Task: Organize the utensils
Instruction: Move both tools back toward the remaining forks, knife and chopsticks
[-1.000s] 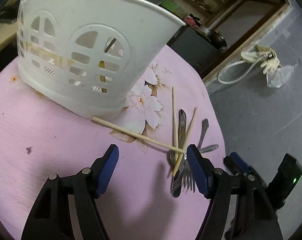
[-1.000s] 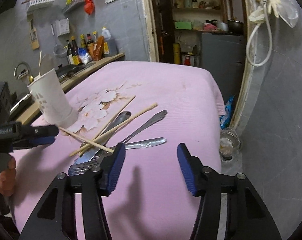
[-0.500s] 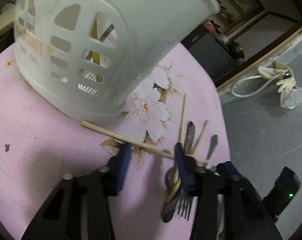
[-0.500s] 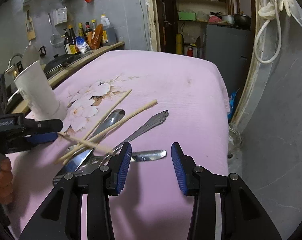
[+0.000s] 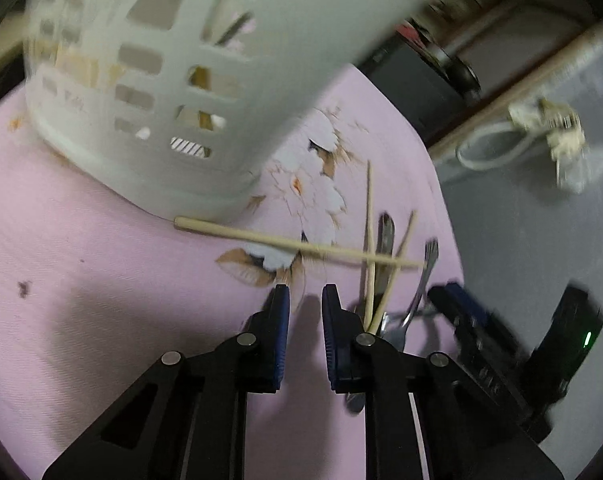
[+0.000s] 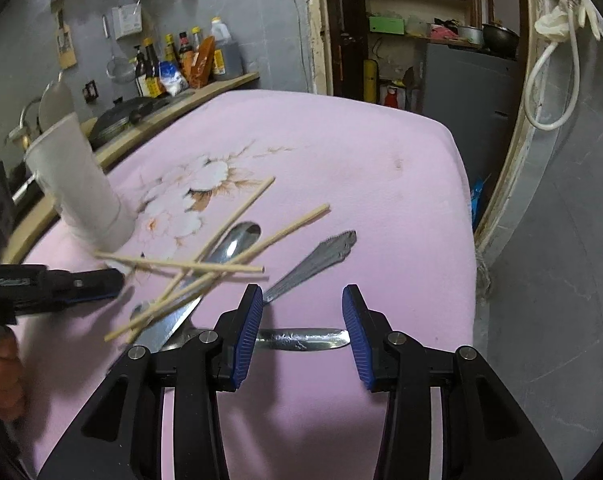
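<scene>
On the tablecloth (image 6: 341, 160) before you, the utensil holder (image 6: 77, 184) stands at the far left. Right of it, three chopsticks (image 6: 205, 268) lie crossed over a spoon (image 6: 229, 246), a fork handle (image 6: 317, 256) beside them; a knife (image 6: 301, 338) lies nearest you.

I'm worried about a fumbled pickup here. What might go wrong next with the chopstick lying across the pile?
1. The left claw is nearly shut with nothing between its pads, and the crossing chopstick lies ahead of its tips, so it may close on air.
2. That chopstick rests across two other chopsticks and a spoon; lifting it could drag or scatter them.
</scene>
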The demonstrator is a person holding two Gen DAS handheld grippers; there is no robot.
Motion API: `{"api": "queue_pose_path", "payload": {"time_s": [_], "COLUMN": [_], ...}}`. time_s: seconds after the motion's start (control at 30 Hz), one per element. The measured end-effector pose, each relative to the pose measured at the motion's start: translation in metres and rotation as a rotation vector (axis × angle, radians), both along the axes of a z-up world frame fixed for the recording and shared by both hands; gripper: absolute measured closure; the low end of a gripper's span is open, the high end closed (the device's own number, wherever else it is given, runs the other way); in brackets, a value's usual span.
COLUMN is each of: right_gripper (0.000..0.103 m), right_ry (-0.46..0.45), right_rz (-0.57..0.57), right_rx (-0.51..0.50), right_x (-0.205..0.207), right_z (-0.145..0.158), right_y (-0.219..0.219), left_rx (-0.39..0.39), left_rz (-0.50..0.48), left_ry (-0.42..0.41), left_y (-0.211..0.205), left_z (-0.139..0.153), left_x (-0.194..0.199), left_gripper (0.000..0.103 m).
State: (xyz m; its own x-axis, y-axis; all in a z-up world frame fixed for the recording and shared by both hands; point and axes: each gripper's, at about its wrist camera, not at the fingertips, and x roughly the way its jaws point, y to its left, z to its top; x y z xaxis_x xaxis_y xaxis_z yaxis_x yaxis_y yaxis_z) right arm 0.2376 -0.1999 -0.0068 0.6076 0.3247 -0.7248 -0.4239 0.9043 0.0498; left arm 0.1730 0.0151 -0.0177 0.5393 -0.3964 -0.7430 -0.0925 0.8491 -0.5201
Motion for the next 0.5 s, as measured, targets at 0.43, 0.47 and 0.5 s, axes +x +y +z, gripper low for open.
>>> {"api": "queue_pose_path", "payload": {"time_s": [0.43, 0.47, 0.5], "right_gripper": [0.063, 0.063, 0.063], "right_ry": [0.006, 0.004, 0.003], "right_rz": [0.047, 0.053, 0.060], "right_rx": [-0.012, -0.012, -0.016], "right_x": [-0.032, -0.032, -0.031], "right_z": [-0.002, -0.001, -0.001], "right_y": [-0.015, -0.015, -0.015], "left_rx": [0.392, 0.404, 0.415], "left_rz": [-0.337, -0.351, -0.362], "left_ry": [-0.192, -0.210, -0.223], "left_y": [-0.054, -0.057, -0.060], "left_z": [0.026, 0.027, 0.027], "left_x": [-0.012, -0.011, -0.009], "left_gripper": [0.086, 0.084, 0.083]}}
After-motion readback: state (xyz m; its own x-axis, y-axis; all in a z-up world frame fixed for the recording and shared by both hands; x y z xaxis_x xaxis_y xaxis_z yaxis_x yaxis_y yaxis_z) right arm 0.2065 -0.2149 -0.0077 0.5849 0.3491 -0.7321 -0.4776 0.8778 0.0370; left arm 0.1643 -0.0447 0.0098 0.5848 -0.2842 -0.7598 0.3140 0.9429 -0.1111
